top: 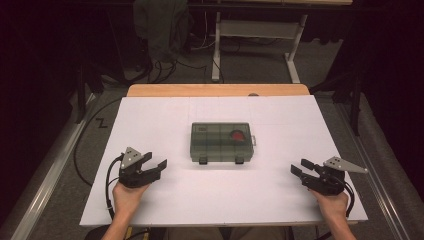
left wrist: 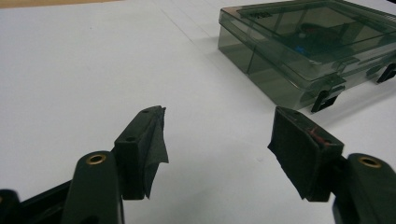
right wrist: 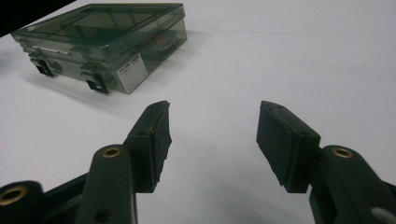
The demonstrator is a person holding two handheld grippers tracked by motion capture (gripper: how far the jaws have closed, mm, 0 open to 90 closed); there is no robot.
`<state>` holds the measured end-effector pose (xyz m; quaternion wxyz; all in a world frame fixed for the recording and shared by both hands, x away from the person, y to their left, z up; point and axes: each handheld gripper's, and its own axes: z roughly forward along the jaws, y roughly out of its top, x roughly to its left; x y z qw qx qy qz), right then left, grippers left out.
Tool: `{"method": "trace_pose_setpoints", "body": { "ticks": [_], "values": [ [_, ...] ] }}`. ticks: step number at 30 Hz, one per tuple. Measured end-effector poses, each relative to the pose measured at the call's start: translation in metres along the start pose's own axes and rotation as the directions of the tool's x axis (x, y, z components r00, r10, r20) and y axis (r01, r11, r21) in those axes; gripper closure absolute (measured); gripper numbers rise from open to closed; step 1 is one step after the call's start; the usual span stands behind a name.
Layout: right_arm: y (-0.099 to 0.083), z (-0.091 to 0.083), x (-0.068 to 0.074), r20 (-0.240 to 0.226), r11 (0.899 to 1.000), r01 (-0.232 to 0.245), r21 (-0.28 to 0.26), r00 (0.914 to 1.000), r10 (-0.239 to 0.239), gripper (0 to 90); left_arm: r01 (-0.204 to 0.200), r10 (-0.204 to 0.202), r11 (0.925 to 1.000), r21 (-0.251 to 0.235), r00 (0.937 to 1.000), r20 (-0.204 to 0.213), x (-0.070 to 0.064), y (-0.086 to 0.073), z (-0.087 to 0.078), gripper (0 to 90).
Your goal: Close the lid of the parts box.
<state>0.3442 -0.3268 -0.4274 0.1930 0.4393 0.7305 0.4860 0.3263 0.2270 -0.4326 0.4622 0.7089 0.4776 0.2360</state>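
Two grippers flank one closed box on a white table [top: 165,200], drawn here from largest item to smallest. The table top is a flat white sheet with a wooden edge [top: 218,90] at its far side. The box [top: 222,142] sits near the middle of the sheet, well apart from both tools; it is a smoky, see-through plastic case with a hinged lid, inner dividers and a red object [top: 237,135] in one far-right compartment, too dim to identify. It likely handles as light and stiff, with smooth walls that could slip between pads, and a lid that may flex or crack under a hard squeeze. Two black latches [top: 203,160] on the near side look like the place to work first; for lifting, the short end walls offer the firmest purchase, one per tool. The left gripper [top: 154,165], held in the person's left hand [top: 128,197], rests low over the sheet at the near left with its jaws spread wide and nothing between them; its own view shows the box corner ahead and to the right. The right gripper [top: 300,167], in the right hand [top: 332,202], mirrors it at the near right, jaws likewise wide and empty, pointing toward the labelled end of the box [right wrist: 130,73]
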Motion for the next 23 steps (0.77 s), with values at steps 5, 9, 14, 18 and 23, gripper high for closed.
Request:
{"method": "trace_pose_setpoints", "body": {
  "ticks": [5,9,14,18,23],
  "values": [
    [-0.0024,-0.0003,-0.0003,0.003,1.000,0.002,0.001,1.0000,-0.002,46.1,0.010,-0.010,0.9999,-0.009,1.0000,-0.002,0.0013,-0.0023,-0.0014,35.4],
    [-0.0030,-0.0001,0.0002,0.000,1.000,-0.002,-0.002,1.0000,0.002,45.9,0.015,-0.015,0.9997,-0.017,0.9999,0.002,0.0011,-0.0025,-0.0027,35.4],
    [-0.0027,0.0001,0.0016,0.006,1.000,0.015,-0.006,0.9999,-0.015,45.8,0.008,-0.008,0.9999,-0.015,1.0000,0.002,0.0005,-0.0025,-0.0020,35.4],
    [-0.0030,-0.0001,0.0006,0.008,1.000,0.010,-0.010,0.9999,-0.010,45.7,0.005,-0.005,0.9999,-0.017,1.0000,0.005,0.0000,-0.0024,-0.0017,35.4],
    [-0.0029,0.0000,0.0004,0.007,1.000,0.009,-0.013,0.9999,-0.009,45.6,0.006,-0.006,0.9998,-0.020,1.0000,0.006,0.0000,-0.0022,-0.0020,35.4]
  ]
}}
